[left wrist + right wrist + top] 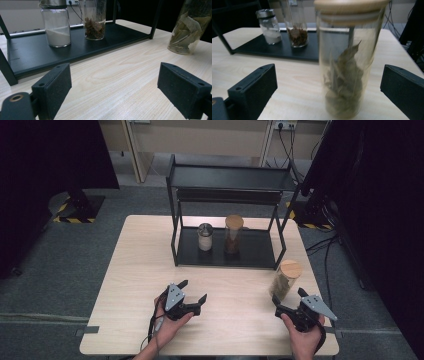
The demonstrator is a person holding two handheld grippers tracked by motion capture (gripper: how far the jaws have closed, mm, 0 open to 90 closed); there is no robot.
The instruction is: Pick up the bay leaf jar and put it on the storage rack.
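Observation:
A tall glass jar of dried leaves [286, 279] with a wooden lid stands on the table's right side, outside the rack; it looms close in the right gripper view as the leaf jar [348, 62]. My right gripper [288, 300] is open just in front of it, jaws wide on either side, not touching. My left gripper [192, 290] is open over bare table at the front middle. On the black rack's lower shelf [255, 254] stand a short jar of white powder [205, 236] with a metal lid and a tall wooden-lidded jar of brown bits [233, 234].
The black two-tier rack [230, 177] stands at the back middle of the light wood table [135, 270]. Its thin posts frame the lower shelf. Grey carpet, cables and dark stands surround the table.

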